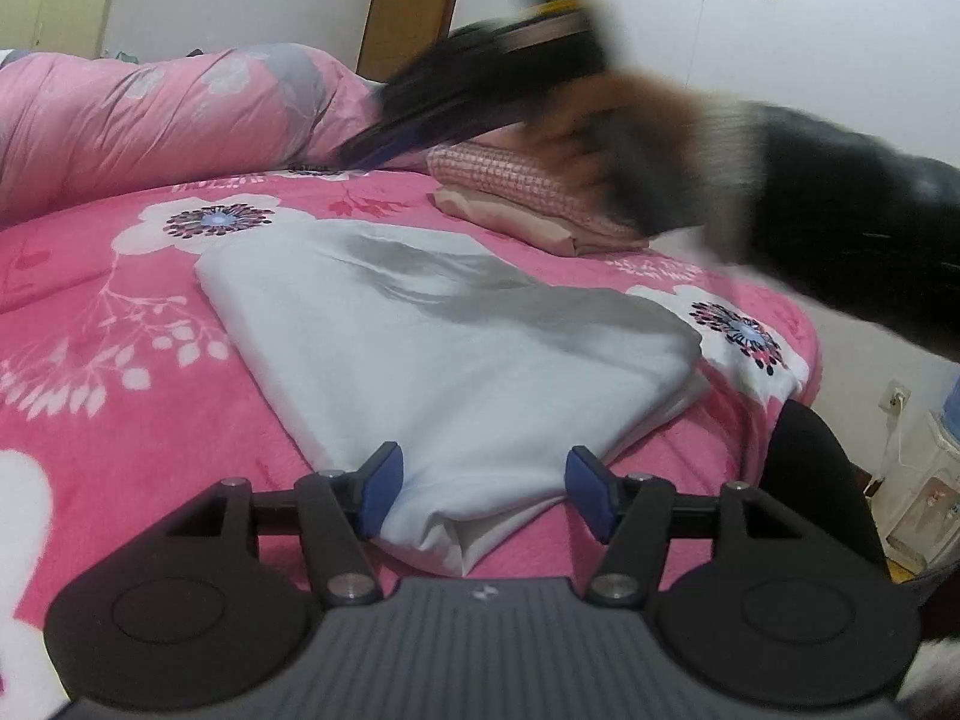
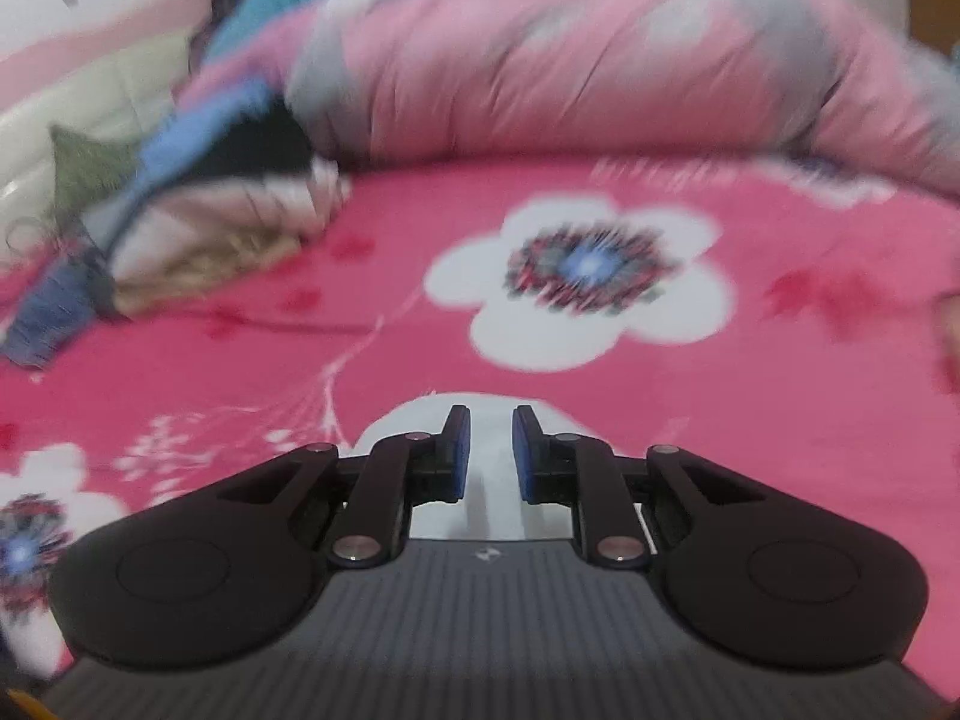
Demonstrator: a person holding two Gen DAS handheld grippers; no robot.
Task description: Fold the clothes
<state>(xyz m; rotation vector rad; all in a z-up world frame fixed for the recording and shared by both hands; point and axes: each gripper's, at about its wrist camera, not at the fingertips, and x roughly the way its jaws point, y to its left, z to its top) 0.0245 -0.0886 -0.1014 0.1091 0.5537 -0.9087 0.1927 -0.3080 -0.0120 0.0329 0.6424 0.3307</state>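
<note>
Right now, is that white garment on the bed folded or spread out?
Folded. The white garment lies as a compact, layered shape on the pink blanket, with stacked edges showing at its near corner.

Left gripper (image 1: pixel 483 489): jaws spread wide apart, blue pads (image 1: pixel 378 489) facing each other across a broad gap, fingers pointing forward and slightly downward, low over the surface. Nothing clamped between the pads.

Right gripper (image 2: pixel 489 456): jaws drawn partly together, a narrow gap left between the blue pads (image 2: pixel 459 459). Whether anything is pinched between them cannot be told. In the left wrist view the same tool appears as a dark motion-blurred shape, raised and angled to the upper left, carried by the right hand (image 1: pixel 576 138), also blurred, with a dark sleeve (image 1: pixel 840 228) behind it.
</note>
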